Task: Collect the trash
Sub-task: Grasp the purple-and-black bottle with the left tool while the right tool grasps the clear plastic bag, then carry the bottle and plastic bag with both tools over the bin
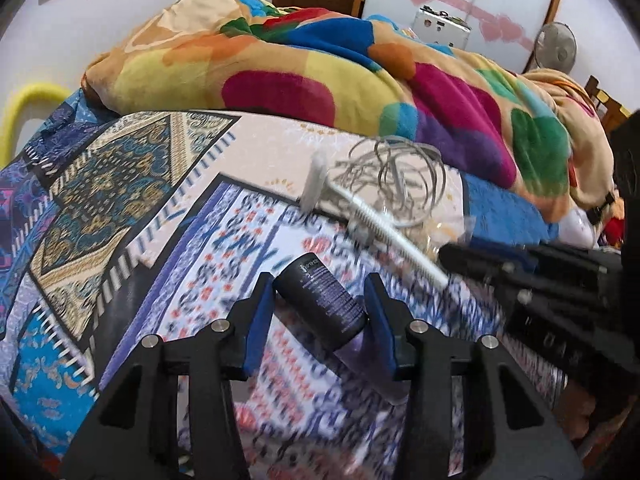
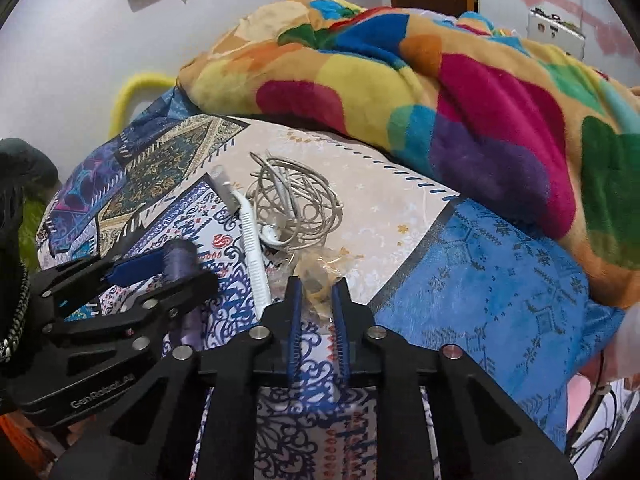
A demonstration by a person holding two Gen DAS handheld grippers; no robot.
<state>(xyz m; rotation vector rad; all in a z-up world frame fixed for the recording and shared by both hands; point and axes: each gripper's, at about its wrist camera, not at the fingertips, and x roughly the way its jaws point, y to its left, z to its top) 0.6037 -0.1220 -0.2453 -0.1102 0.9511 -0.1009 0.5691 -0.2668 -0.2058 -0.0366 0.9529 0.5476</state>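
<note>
My left gripper (image 1: 318, 290) is shut on a dark tube-shaped bottle (image 1: 320, 304) with a purple end, held over the patterned bedsheet (image 1: 140, 200). It also shows in the right wrist view (image 2: 182, 260), held by the left gripper (image 2: 152, 276) at the left. My right gripper (image 2: 316, 292) is narrowly closed on a crumpled clear plastic wrapper (image 2: 316, 272) lying on the bed; in the left wrist view the right gripper (image 1: 460, 252) reaches in from the right edge.
A tangle of pale cable (image 2: 296, 200) and a white comb (image 2: 250, 232) lie just beyond the wrapper. A colourful heaped blanket (image 2: 440, 92) fills the back of the bed. A blue pillow (image 2: 500, 280) lies to the right.
</note>
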